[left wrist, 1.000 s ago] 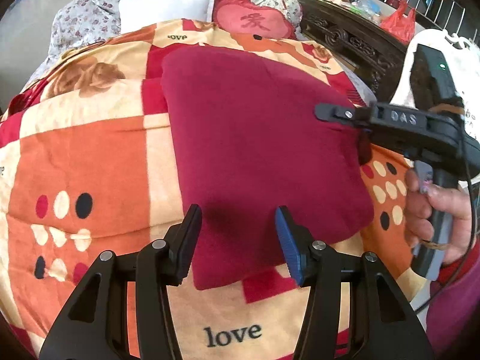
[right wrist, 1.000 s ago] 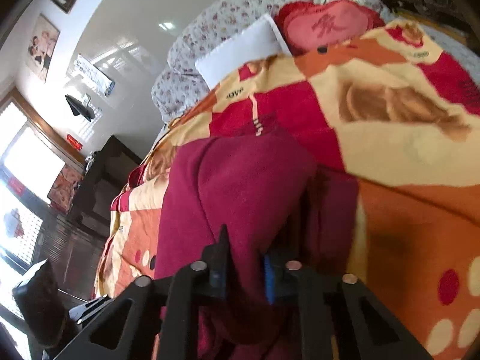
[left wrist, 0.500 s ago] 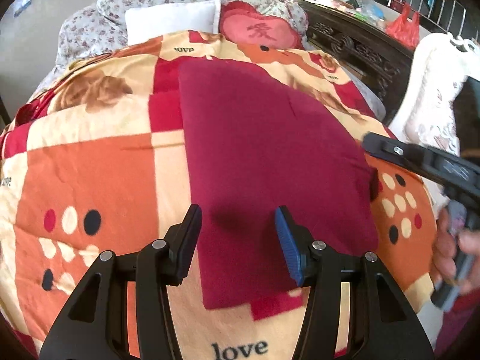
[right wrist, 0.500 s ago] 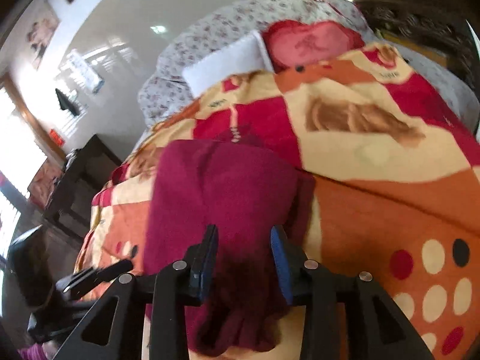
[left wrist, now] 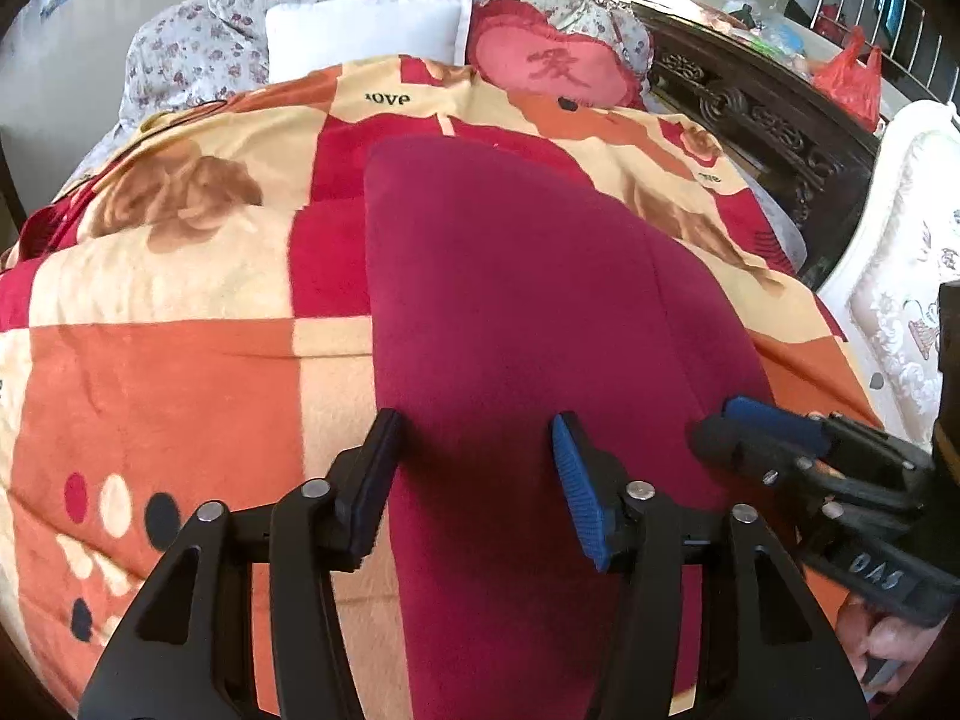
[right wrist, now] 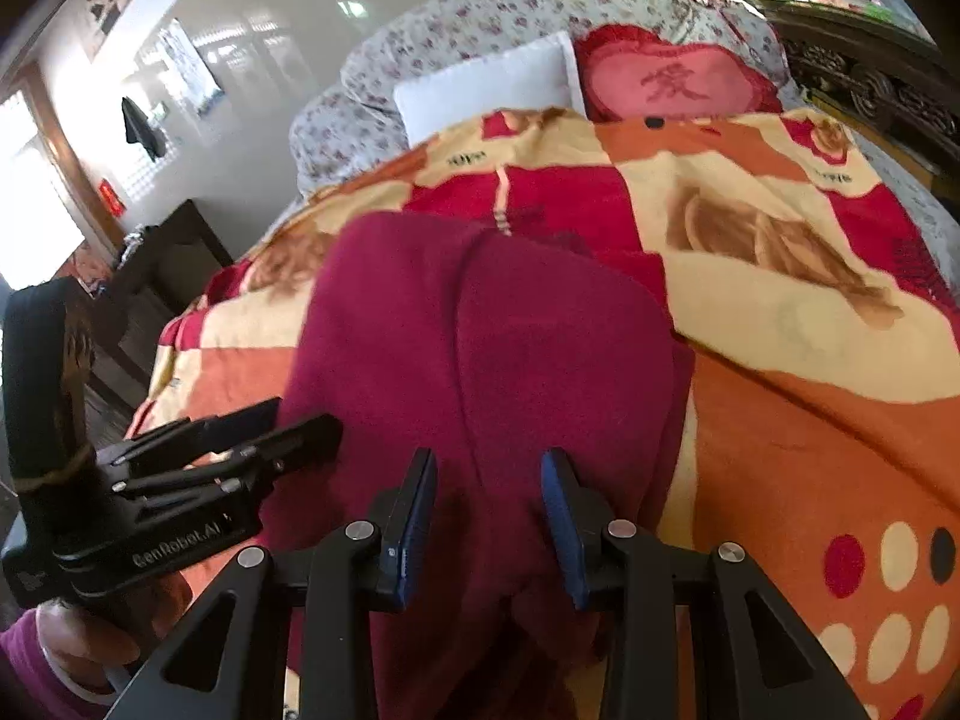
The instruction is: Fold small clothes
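Left tool (left wrist: 474, 480) and right tool (right wrist: 489, 516) both hover released over the soft, limp maroon fleece garment (left wrist: 540, 300); take its near hem corners just below.

Matt maroon fleece garment (left wrist: 540, 312) on a seemingly plush printed blanket (left wrist: 180, 372).

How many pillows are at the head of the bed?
2: a white pillow on the left, and a red heart-shaped pillow touching it on the right. The blanket may hide others.
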A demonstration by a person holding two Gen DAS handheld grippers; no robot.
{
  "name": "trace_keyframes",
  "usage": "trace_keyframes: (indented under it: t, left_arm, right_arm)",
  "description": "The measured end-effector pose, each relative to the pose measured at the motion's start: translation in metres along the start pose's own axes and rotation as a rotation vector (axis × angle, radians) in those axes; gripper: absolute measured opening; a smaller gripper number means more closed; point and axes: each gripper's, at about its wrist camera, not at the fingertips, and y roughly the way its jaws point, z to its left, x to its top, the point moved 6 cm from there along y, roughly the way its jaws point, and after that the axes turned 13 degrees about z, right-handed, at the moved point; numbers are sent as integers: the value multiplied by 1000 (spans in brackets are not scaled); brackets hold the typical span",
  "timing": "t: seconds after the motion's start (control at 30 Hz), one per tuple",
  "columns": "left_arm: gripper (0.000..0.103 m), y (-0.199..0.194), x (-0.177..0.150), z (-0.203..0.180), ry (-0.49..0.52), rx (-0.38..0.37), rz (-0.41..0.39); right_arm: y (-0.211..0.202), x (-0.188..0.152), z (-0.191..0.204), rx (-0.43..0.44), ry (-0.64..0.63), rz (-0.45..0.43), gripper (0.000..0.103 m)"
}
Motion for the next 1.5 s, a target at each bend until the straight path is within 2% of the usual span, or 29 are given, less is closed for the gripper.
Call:
trace_keyframes:
  t: [0.07, 0.13, 0.3, 0.33, 0.37, 0.4, 0.43, 0.47, 0.7, 0.93, 1.2, 1.23, 1.27, 1.33, 1.37, 1.43, 1.5]
  left_arm:
    - [57, 5, 1, 0, 5, 2, 6]
    - [63, 11, 1, 1, -1, -4, 22]
    - [64, 4, -3, 11, -63, -111, 46]
    - [64, 0, -6, 14, -70, -132, 45]
    - [64, -3, -7, 16, -73, -141, 42]
    - [64, -6, -9, 19, -76, -147, 38]
    - [64, -9, -11, 22, -77, -152, 34]
    - [64, -10, -13, 25, -80, -162, 32]
    - [64, -7, -15, 31, -111, -243, 42]
    - [74, 13, -13, 23, -106, -305, 76]
    - [80, 32, -8, 13, -135, -357, 109]
    - [80, 32, -8, 12, -135, -357, 106]
    - [80, 31, -8, 11, -130, -352, 104]
    - [77, 27, -8, 10, -118, -343, 96]
    - [74, 23, -9, 9, -111, -338, 90]
    - [64, 13, -12, 9, -94, -332, 80]
    - [60, -3, -15, 11, -88, -343, 74]
  right_arm:
    - [7, -2, -5, 4, 12, -8, 34]
    - [7, -3, -8, 23, 28, -24, 34]
    - [-17, -9, -7, 82, 36, -69, 35]
    - [-26, -10, -9, 92, 47, -94, 42]
    - [-34, -12, -12, 97, 59, -120, 56]
    - [-42, -13, -15, 99, 75, -148, 63]
    - [-48, -14, -21, 91, 92, -175, 75]
    - [-49, -15, -25, 82, 103, -181, 77]
    - [-13, -8, -44, 128, 146, -67, 77]
    - [14, -2, -55, 199, 175, -33, 79]
    - [33, 1, -67, 351, 267, -30, 85]
    - [33, 1, -66, 356, 267, -35, 83]
    - [31, 1, -64, 365, 262, -39, 71]
    - [23, 2, -55, 372, 246, -51, 56]
    - [17, 3, -48, 336, 220, -51, 51]
    - [5, 4, -37, 319, 187, -57, 45]
    - [-8, 4, -26, 335, 175, -62, 43]
